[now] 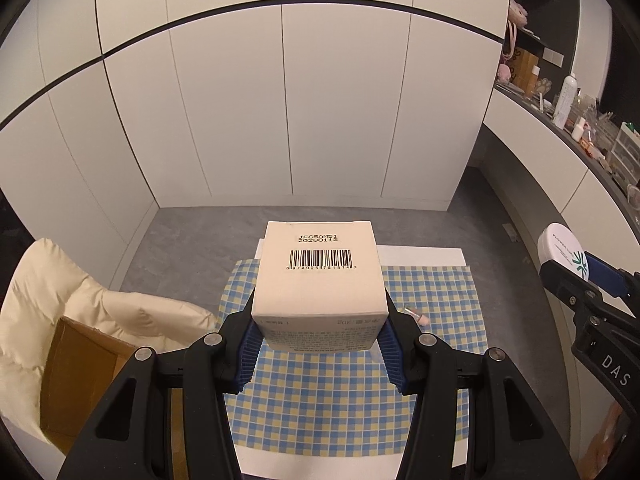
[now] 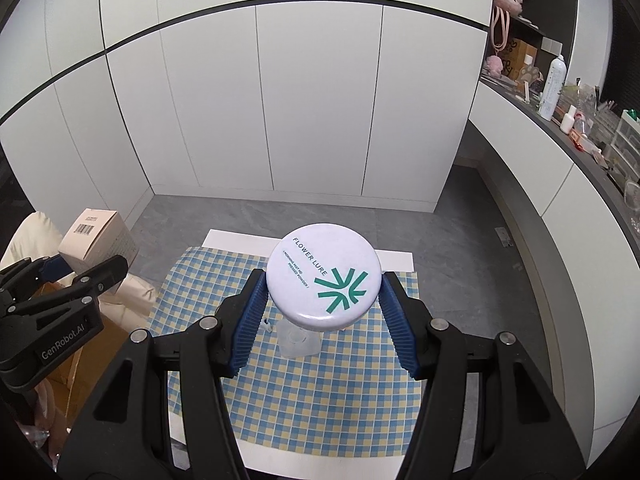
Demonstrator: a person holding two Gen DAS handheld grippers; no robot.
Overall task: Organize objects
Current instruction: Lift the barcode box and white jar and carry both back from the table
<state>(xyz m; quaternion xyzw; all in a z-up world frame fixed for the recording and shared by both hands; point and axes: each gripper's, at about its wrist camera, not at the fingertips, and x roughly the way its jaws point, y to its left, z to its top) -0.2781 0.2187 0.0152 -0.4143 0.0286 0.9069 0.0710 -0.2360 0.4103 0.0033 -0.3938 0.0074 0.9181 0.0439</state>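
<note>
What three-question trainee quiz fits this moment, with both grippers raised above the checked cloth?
1. True or false: the left gripper is shut on a white barcoded carton.
2. What does the right gripper hold? A) a spray bottle B) a round pressed-powder compact C) nothing
3. Fill in: the clear bottle below the compact rests on the checked ____.

Key: 1 true; 2 B; 3 cloth.

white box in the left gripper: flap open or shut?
Shut. The box shows its barcode face flat and closed, with no flap lifted, held between the left gripper pads above the checked cloth.
</note>
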